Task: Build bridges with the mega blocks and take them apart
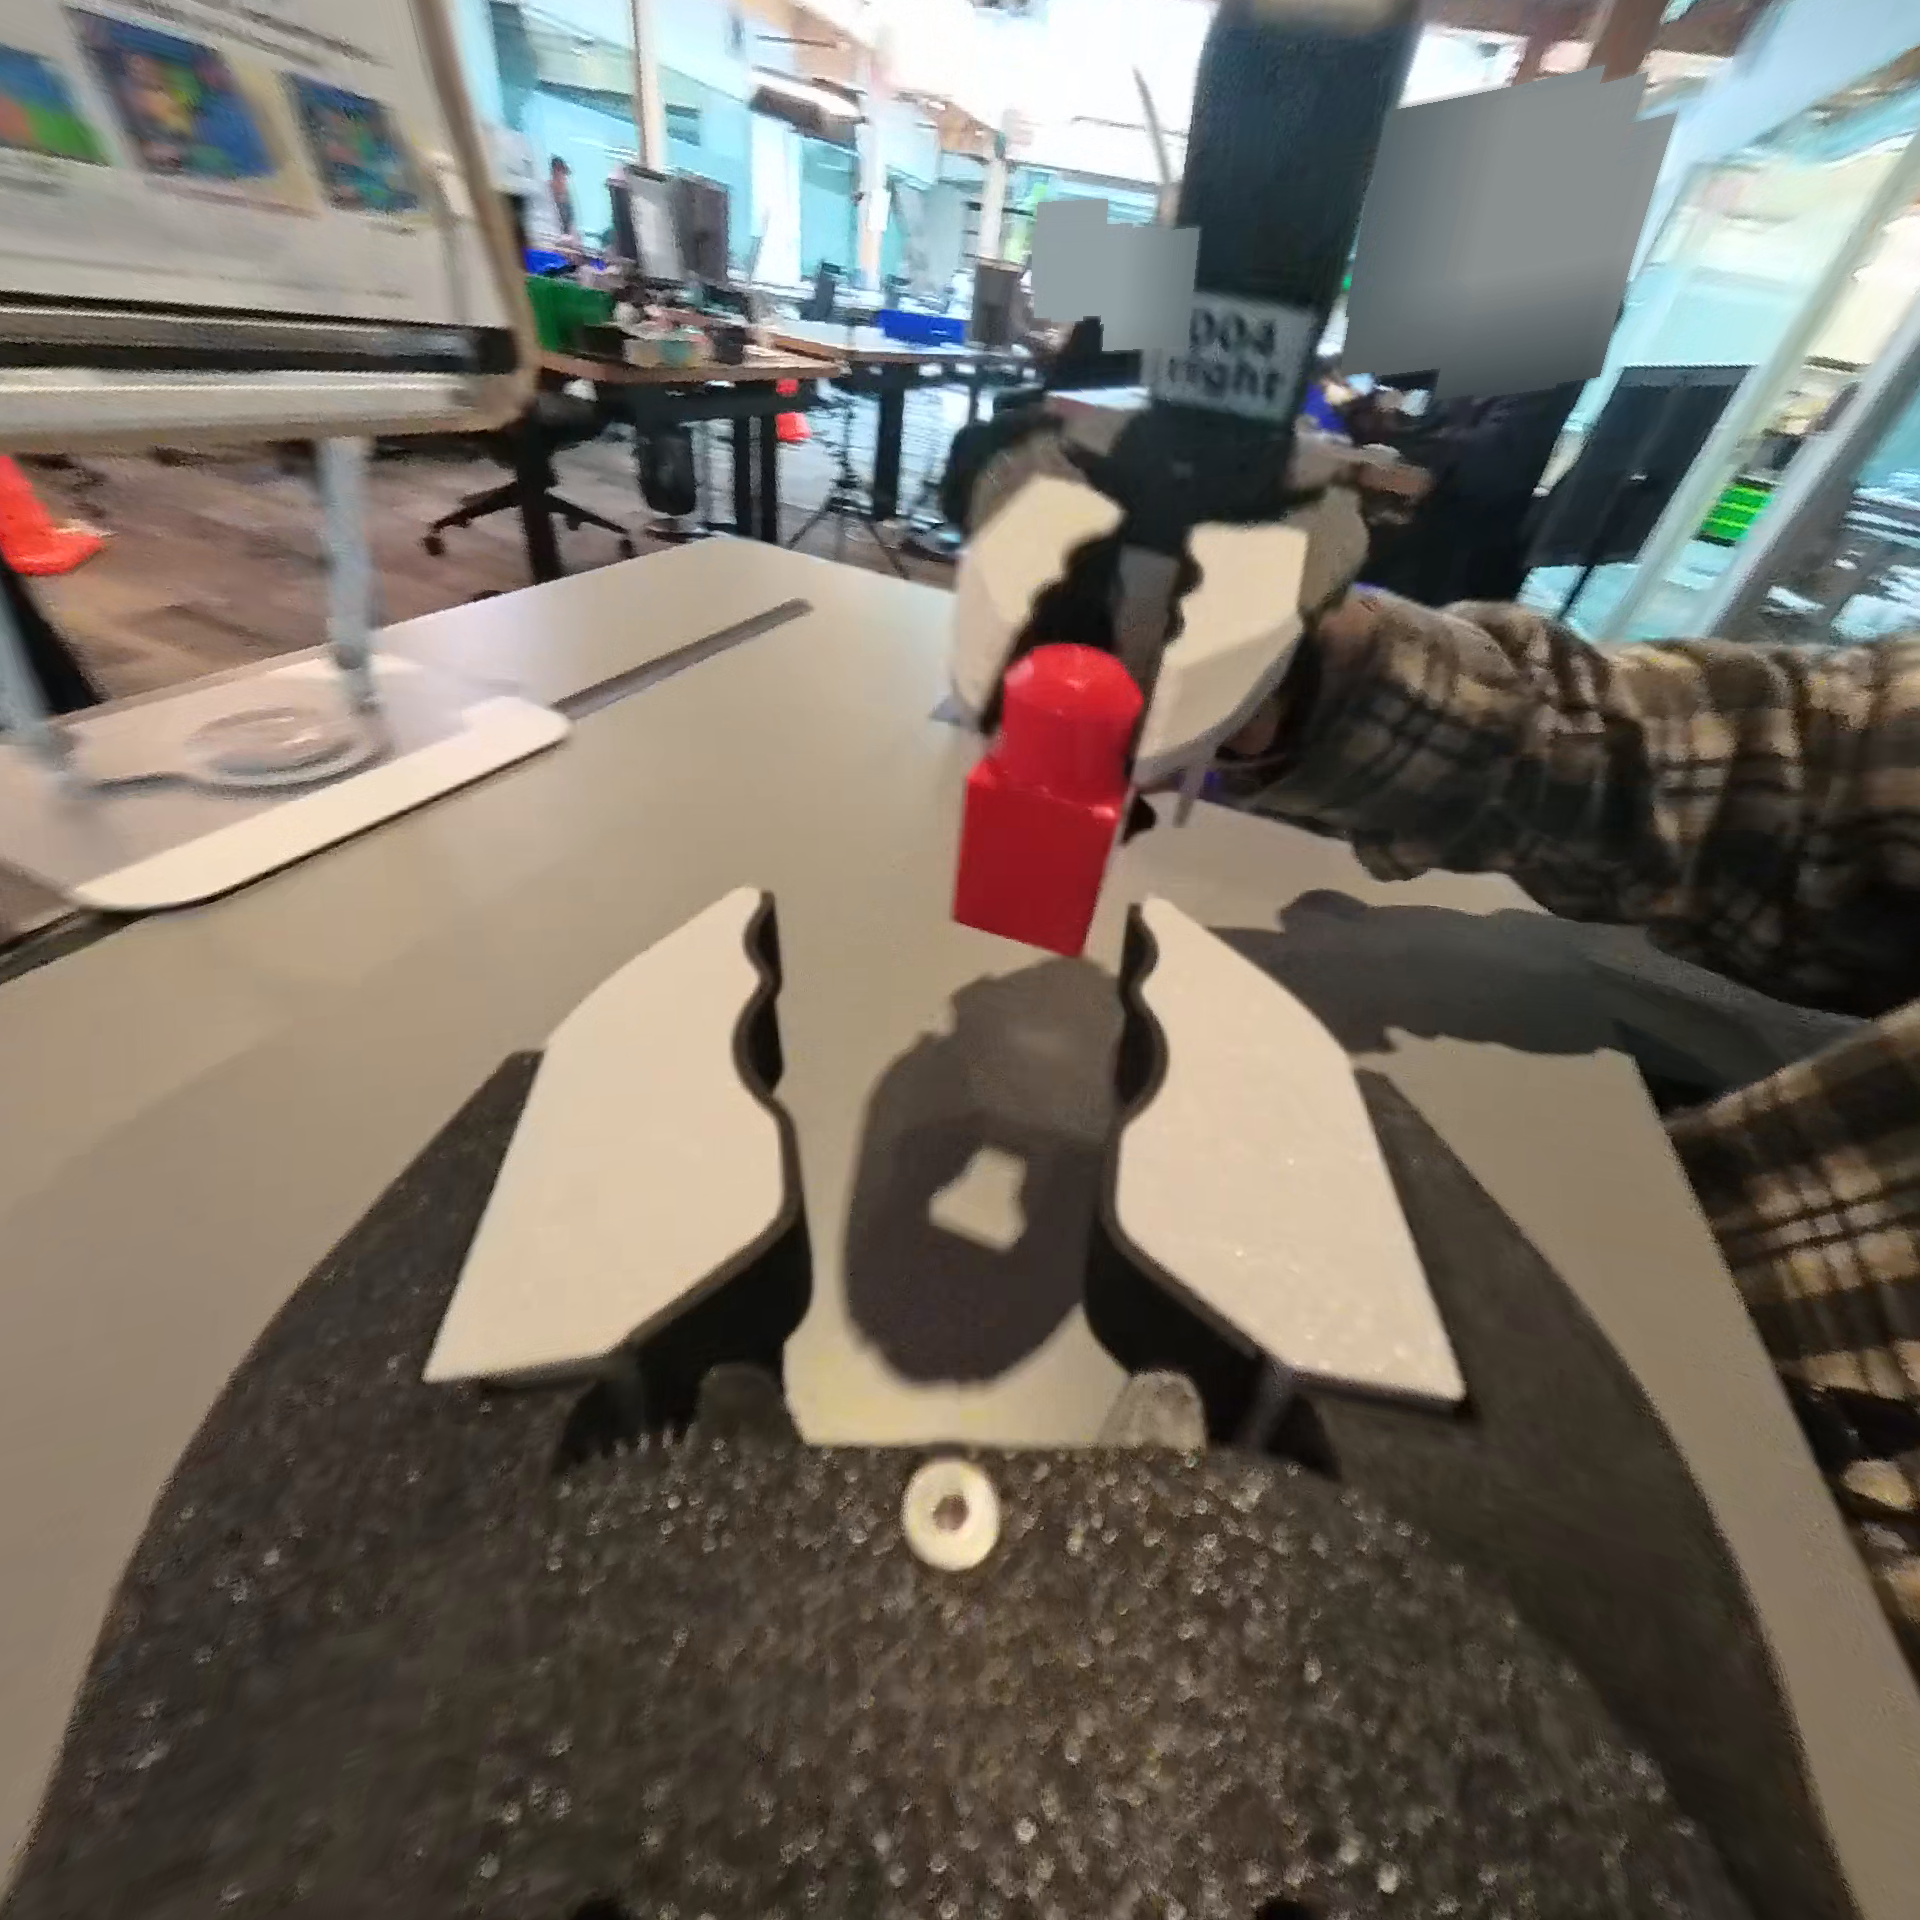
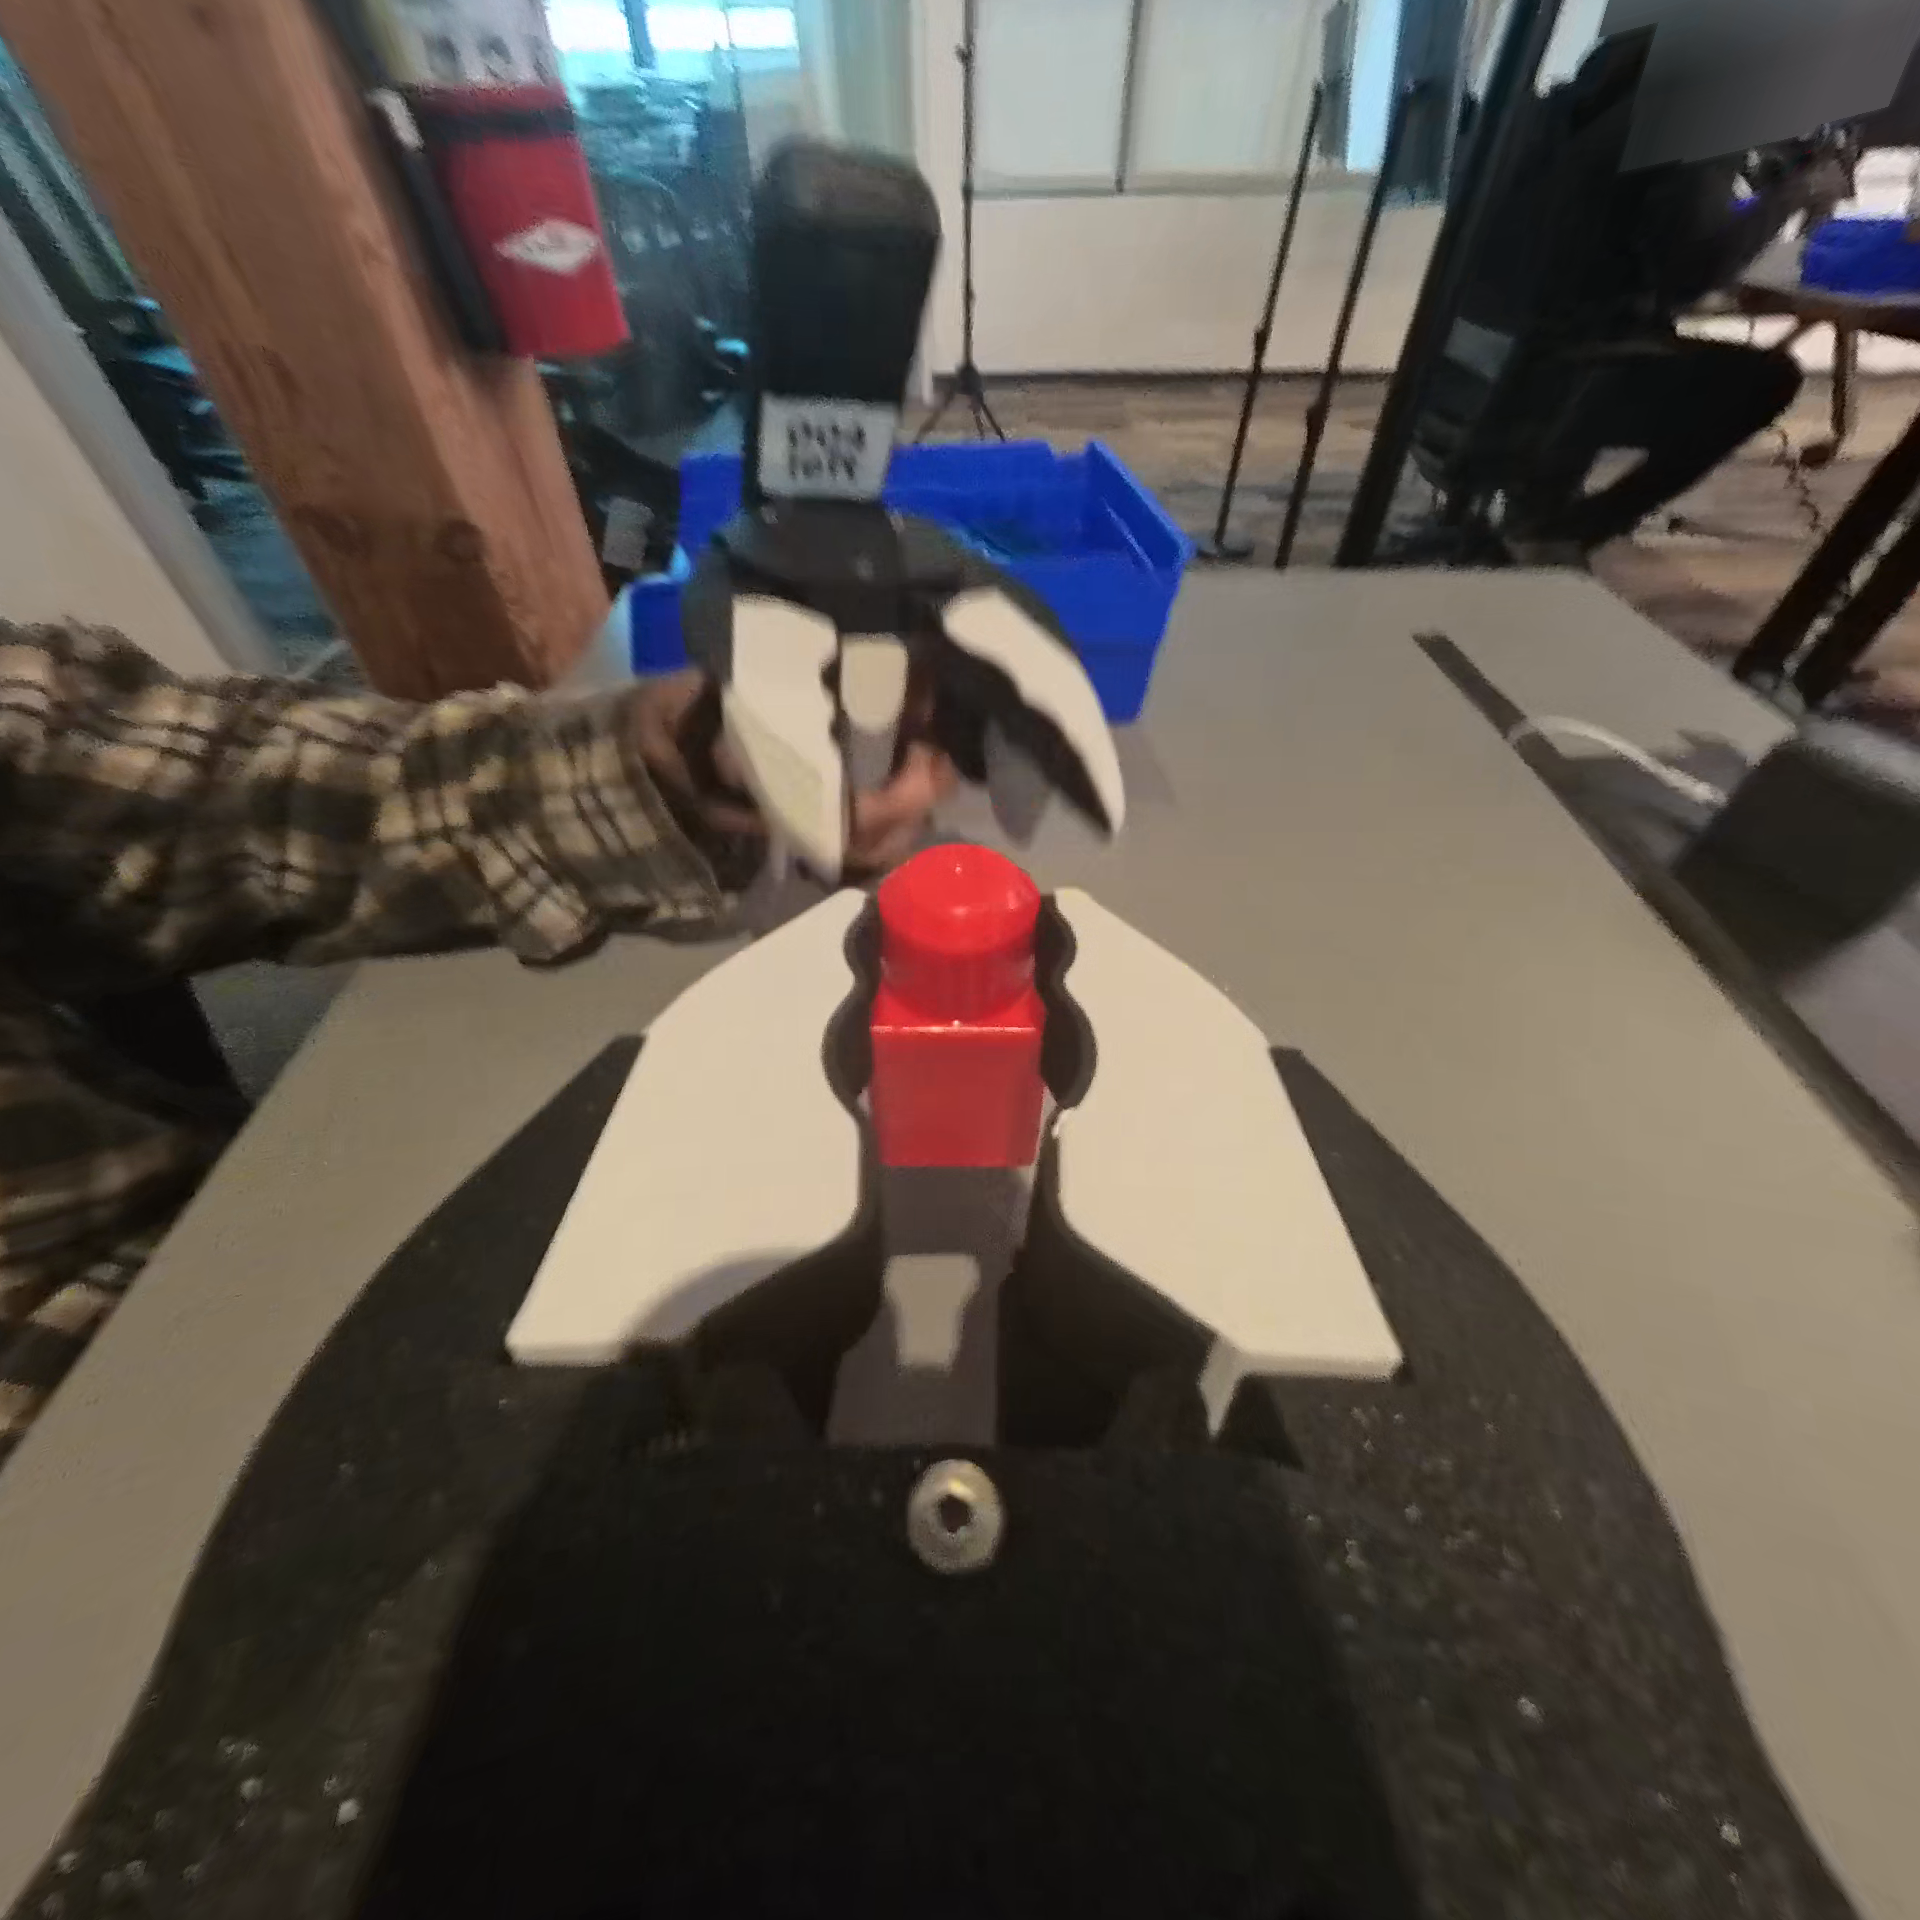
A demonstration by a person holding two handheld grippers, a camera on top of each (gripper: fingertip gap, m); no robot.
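Red block (image 2: 954, 1023) clamped in right gripper (image 2: 954, 935), left gripper (image 1: 951, 914) spread wide (empty), facing it above grey table (image 1: 520, 935).

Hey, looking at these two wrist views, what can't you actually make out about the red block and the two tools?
- Underside of the red block: right wrist view, faces away from the camera.
- Whether the block touches the table: left wrist view, unclear; only its shadow shows below.
- Right tool pad contact: hidden by the block it grips.
- Other blocks or any bridge: none in either view.
- Left tool: open; its far-off copy in the right wrist view is motion-blurred.
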